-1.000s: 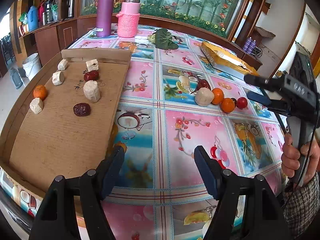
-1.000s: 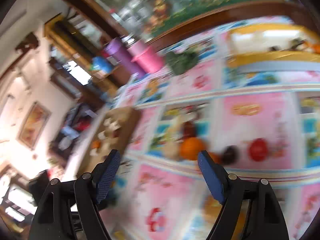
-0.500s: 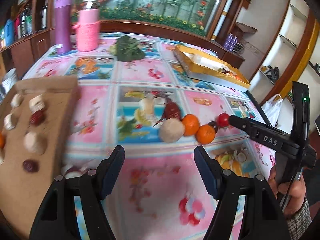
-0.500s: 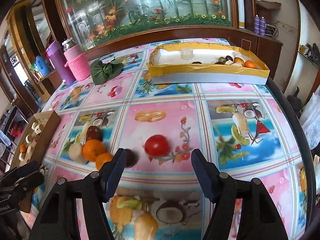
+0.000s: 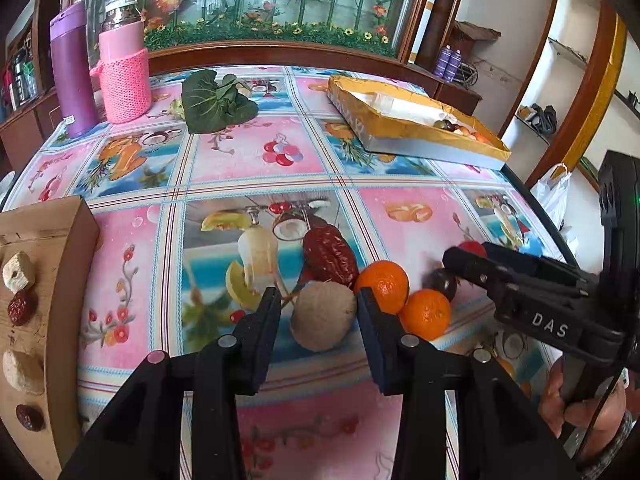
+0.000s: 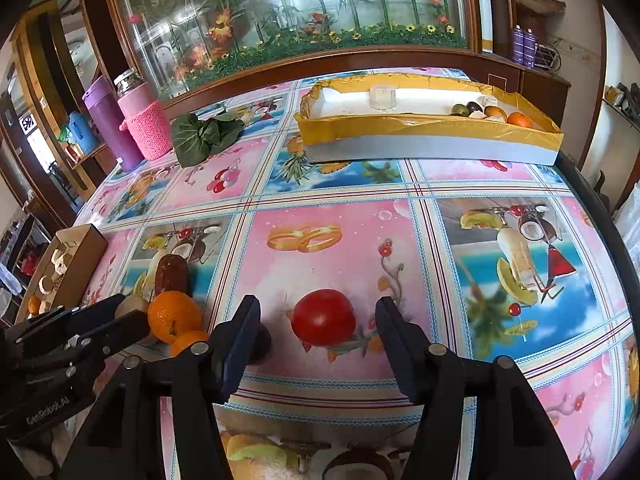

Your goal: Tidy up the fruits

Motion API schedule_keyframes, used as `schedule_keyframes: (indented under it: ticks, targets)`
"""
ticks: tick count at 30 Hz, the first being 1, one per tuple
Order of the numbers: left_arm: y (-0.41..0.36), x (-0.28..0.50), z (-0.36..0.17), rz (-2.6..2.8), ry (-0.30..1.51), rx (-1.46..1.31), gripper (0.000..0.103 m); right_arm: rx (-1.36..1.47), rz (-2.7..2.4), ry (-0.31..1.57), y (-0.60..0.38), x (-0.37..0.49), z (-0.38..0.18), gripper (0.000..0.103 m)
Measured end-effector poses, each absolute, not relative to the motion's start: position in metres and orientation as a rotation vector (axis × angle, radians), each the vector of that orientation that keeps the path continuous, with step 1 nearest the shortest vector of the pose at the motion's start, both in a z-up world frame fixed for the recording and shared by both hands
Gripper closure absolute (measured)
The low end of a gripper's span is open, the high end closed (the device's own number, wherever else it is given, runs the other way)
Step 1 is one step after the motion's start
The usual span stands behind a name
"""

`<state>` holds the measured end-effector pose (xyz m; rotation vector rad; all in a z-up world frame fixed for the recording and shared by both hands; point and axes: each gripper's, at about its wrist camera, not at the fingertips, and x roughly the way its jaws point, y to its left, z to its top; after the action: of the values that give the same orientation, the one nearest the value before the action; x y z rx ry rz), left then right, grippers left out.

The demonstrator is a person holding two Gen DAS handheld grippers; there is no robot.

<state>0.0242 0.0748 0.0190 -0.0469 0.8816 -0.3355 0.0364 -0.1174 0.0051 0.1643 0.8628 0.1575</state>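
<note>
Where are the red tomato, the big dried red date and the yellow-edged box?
red tomato [image 6: 323,317], right wrist view, middle of its glossy front.
dried red date [image 5: 329,255], left wrist view, middle of its wrinkled skin.
yellow-edged box [image 6: 424,127], right wrist view, its near yellow wall.

Dark fruit [image 6: 260,346] half hidden behind right claw [image 6: 316,334] finger; cardboard tray [image 5: 52,280] cut by left edge; fruits in yellow box [image 6: 424,130] too small to name.
</note>
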Motion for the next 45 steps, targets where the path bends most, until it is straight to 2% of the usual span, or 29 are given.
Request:
schedule_keyframes:
  ticks: [2,4,5,7,16,22,27,37,41,44,45]
  targets:
    - [0.076,0.026,0.017,-0.336,0.875,-0.051,0.065,0.176,0.164,0.863,-0.118,0.037,0.004,0.05]
    - [0.076,0.027,0.014,-0.319,0.882,-0.032,0.072,0.181,0.171,0.863,-0.118,0.037,0.004,0.06]
    - [0.076,0.027,0.014,-0.311,0.881,-0.022,0.072,0.177,0.171,0.862,-0.117,0.037,0.004,0.064]
    - [0.078,0.024,0.016,-0.272,0.885,0.005,0.072,0.165,0.181,0.86,-0.115,0.038,0.004,0.069]
    - [0.123,-0.009,0.028,-0.228,0.906,-0.112,0.072,0.191,0.27,0.85,-0.108,0.033,0.007,0.069]
    - [0.145,-0.036,0.044,-0.217,0.875,-0.136,0.072,0.298,0.556,0.922,-0.085,0.018,0.006,0.069]
    - [0.164,-0.05,0.049,-0.202,0.861,-0.177,0.072,0.256,0.728,0.946,-0.054,-0.013,0.015,0.069]
    - [0.203,-0.078,0.052,-0.161,0.831,-0.255,0.072,0.28,0.56,0.932,-0.078,-0.033,0.017,0.069]
    - [0.202,-0.09,0.05,-0.213,0.833,-0.27,0.072,0.301,0.558,0.923,-0.084,-0.05,0.019,0.065]
    - [0.192,-0.096,0.043,-0.267,0.853,-0.268,0.072,0.265,0.586,0.913,-0.072,-0.067,0.022,0.049]
    - [0.188,-0.098,0.041,-0.282,0.86,-0.267,0.072,0.237,0.586,0.91,-0.067,-0.071,0.022,0.048]
